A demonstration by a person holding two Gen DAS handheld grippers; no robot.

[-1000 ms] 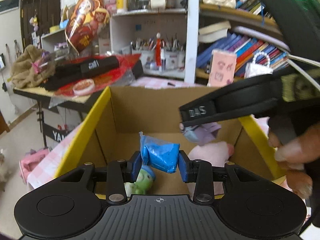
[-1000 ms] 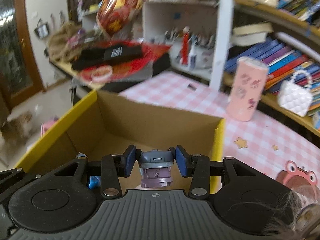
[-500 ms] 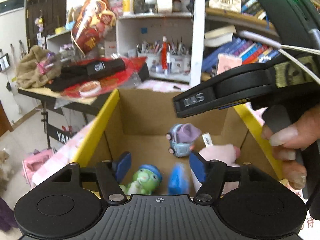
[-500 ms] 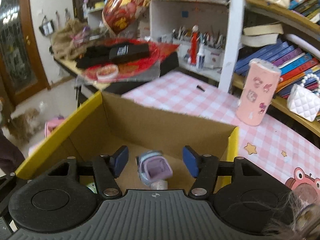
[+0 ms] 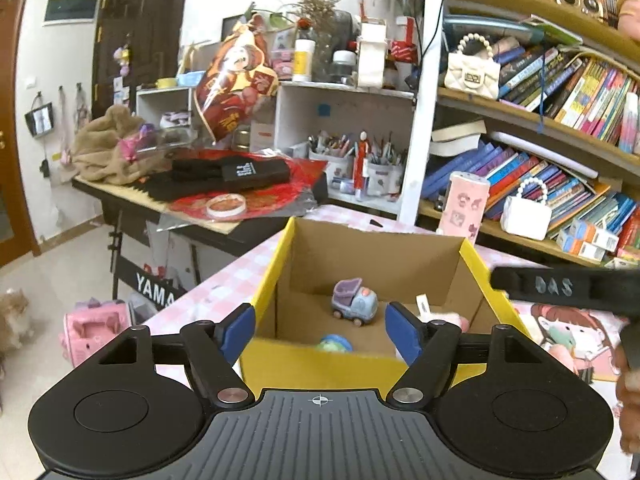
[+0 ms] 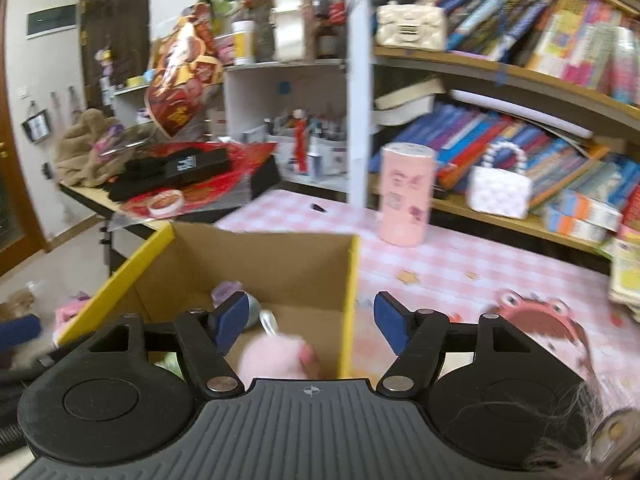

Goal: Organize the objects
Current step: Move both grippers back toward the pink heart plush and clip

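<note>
I see a cardboard box [image 5: 372,258] with yellow edges on the pink checked table [image 6: 460,256]. The toys lie inside it. A small toy truck [image 5: 355,301] with a purple back stands on the box floor, near the far wall. A green toy with a blue cap [image 5: 334,343] peeks up just behind the near wall. A pink plush toy [image 6: 276,356] lies in the box by the right wall, with a white tag close to it.

My left gripper [image 5: 320,334] hangs in front of the near wall of the box. Its jaws are opening, and nothing is between the blue pads. My right gripper [image 6: 312,320] hangs over the right wall of the box. Its jaws are opening too, and they hold nothing. The right wall runs between the pads but does not touch them.

Behind the box stands a pink cup [image 6: 406,196] on the table. Farther back are shelves of books [image 5: 560,92] and a little white bag [image 5: 525,213].
</note>
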